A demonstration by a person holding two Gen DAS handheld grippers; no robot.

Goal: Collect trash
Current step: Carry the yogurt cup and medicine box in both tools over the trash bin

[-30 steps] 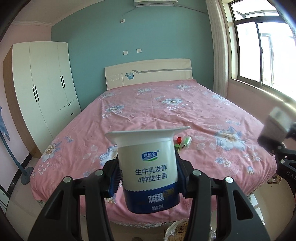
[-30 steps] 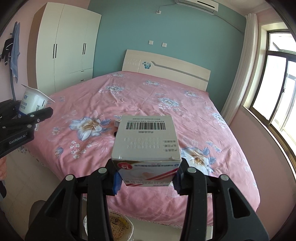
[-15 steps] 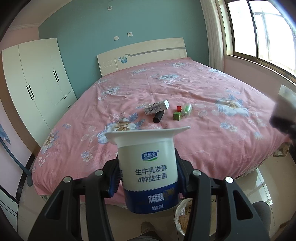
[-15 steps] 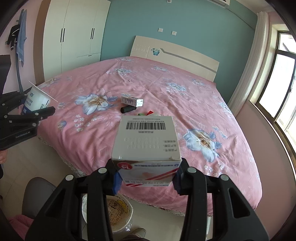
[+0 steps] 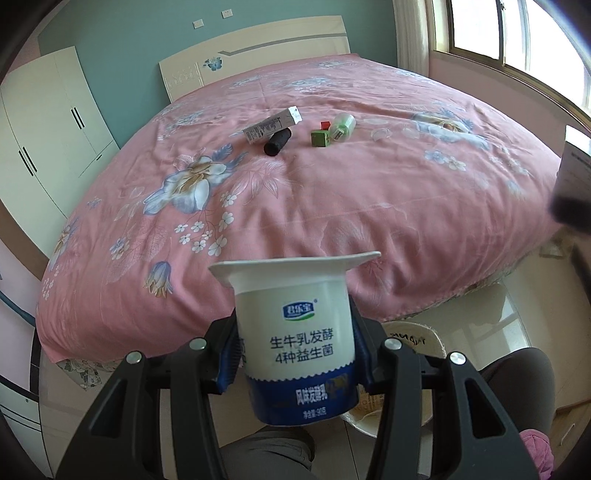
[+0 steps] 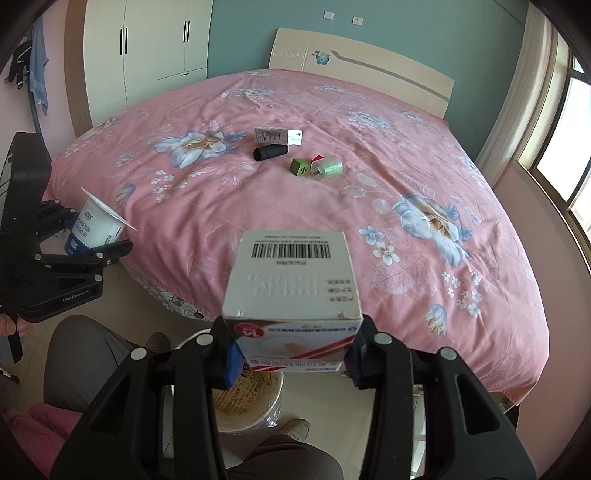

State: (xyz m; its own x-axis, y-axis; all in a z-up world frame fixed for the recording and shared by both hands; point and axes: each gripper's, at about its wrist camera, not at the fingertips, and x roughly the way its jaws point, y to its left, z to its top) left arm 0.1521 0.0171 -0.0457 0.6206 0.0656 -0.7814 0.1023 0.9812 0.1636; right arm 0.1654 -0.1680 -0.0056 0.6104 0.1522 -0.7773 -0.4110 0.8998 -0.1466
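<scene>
My left gripper [image 5: 295,365] is shut on a white and blue yogurt cup [image 5: 295,332], held upright at the foot of the bed; the same yogurt cup [image 6: 94,227] shows in the right wrist view at the left. My right gripper [image 6: 291,360] is shut on a white carton [image 6: 291,280] with a barcode on top. Below both sits a cream trash bin [image 6: 251,406] on the floor, partly hidden by the grippers; the bin [image 5: 406,336] peeks out behind the cup. On the pink bedspread lie a long white box [image 6: 279,136], a black cylinder [image 6: 269,152], a green cube [image 6: 300,167] and a green bottle [image 6: 327,168].
The pink floral bed [image 6: 332,221] fills the middle of both views. A white wardrobe [image 6: 147,48] stands at the far left, a window [image 5: 517,33] to the right. A person's grey-trousered legs [image 6: 85,358] and a foot [image 6: 291,428] flank the bin.
Both grippers have sunk and tipped downward with their loads. The bedspread and its small items have come into full view, and the bin and the person's legs now show below.
</scene>
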